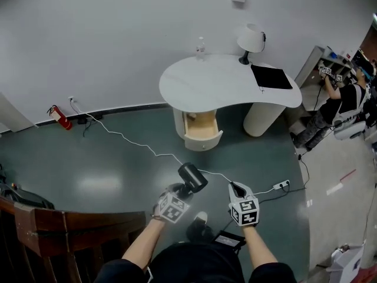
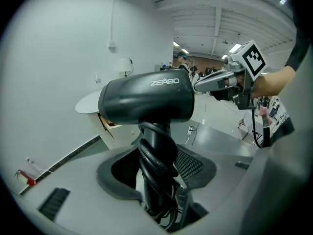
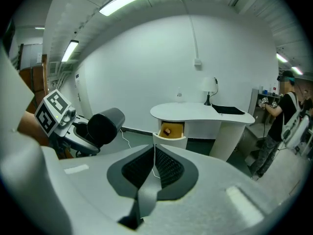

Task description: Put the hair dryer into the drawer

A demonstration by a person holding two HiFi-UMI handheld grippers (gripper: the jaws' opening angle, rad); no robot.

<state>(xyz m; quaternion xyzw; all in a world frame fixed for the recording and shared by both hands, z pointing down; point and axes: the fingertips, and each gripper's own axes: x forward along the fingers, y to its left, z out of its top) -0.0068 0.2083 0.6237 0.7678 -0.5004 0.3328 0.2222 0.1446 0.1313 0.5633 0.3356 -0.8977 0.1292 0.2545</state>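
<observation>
**Hair dryer in the left gripper, open drawer well ahead**

The black barrel-shaped hair dryer sits low in the centre of the head view. The left gripper is clamped on its handle, which has a black cord wound around it. In the left gripper view the jaws press on that wrapped handle from both sides, and the barrel lies crosswise above them. The right gripper hangs just beside it at lower centre-right. Its own view shows the jaws pressed together with nothing between them.

The pale wooden drawer stands pulled open under the curved white desk at upper centre, well apart from both grippers.

To do this step well, I judge the dryer should reach the drawer with its barrel turned along the opening. It should then go down handle-first until it rests on the bottom, and only then be let go, so the coiled cord does not spring loose over the front edge. The free gripper can steady the drawer front. A white cable crosses the green floor between the person and the desk and needs stepping over.

The drawer's depth cannot be judged. The right gripper view shows a small brownish thing inside, too small to identify. The cord's plug is hidden between the jaws.
</observation>
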